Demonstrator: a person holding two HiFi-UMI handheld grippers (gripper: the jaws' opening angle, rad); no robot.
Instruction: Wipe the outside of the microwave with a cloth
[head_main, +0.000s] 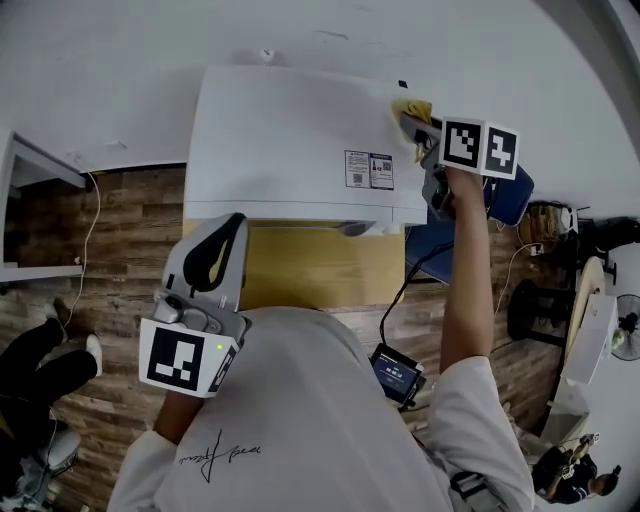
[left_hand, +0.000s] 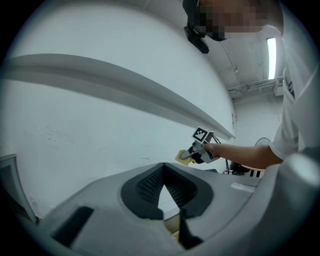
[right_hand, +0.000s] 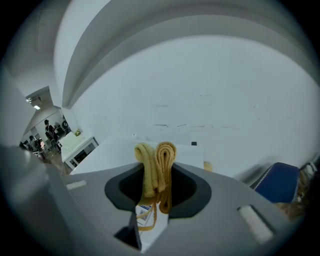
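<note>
Two grippers show, and only one is loaded. At the left, the left gripper (head_main: 231, 226) hangs near the person's chest, short of the front edge of the white box-shaped microwave (head_main: 290, 140). Its jaws are drawn together with nothing between them (left_hand: 162, 172). The microwave sits against the white wall, its flat top facing up, with a small printed label (head_main: 368, 168) towards the right. On the far right corner of that top lies the yellow folded cloth (head_main: 412, 112), pinched tight in the right gripper (head_main: 424, 134), whose jaws clamp a bunched double fold (right_hand: 157, 165). The cloth looks soft, light and limp, so it probably needs gripping at a thick fold like this one. The casing looks hard and smooth, likely to let the cloth slide easily.
</note>
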